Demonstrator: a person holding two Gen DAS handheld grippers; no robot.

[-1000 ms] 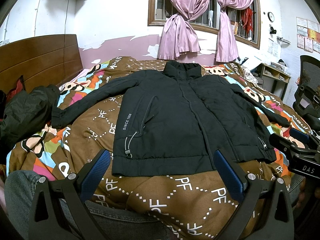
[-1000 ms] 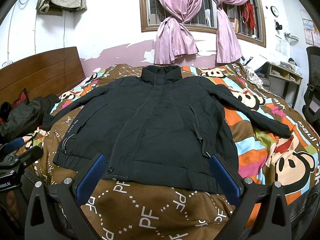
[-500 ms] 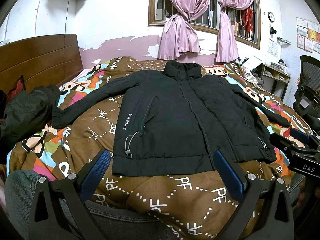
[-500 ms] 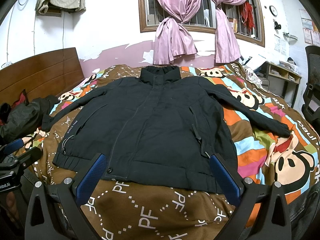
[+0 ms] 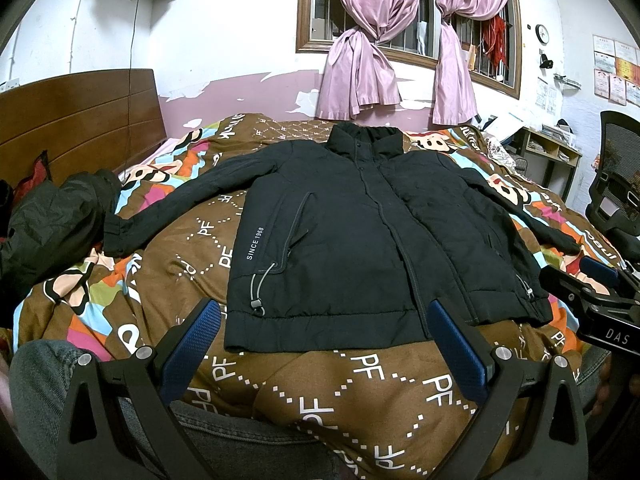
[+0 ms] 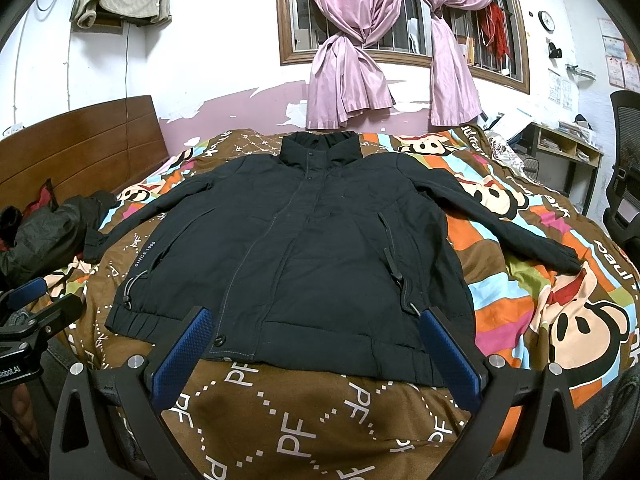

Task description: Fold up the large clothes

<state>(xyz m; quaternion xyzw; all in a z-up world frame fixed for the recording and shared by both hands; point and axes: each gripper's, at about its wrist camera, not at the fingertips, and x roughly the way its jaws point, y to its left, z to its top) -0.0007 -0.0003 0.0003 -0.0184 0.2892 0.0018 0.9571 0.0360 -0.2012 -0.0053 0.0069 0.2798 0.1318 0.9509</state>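
A black padded jacket [image 5: 360, 232] lies flat and face up on the bed, collar at the far end, both sleeves spread out to the sides. It also shows in the right wrist view [image 6: 312, 252]. My left gripper [image 5: 324, 320] is open and empty, held just in front of the jacket's hem, left of its middle. My right gripper [image 6: 316, 328] is open and empty, in front of the hem, right of its middle. Each gripper shows at the edge of the other's view.
The bed has a brown and bright cartoon quilt [image 5: 304, 392]. A dark bundle of clothes [image 5: 48, 224] lies at the left by the wooden headboard [image 5: 80, 120]. A black office chair [image 5: 616, 184] and a low shelf stand at the right.
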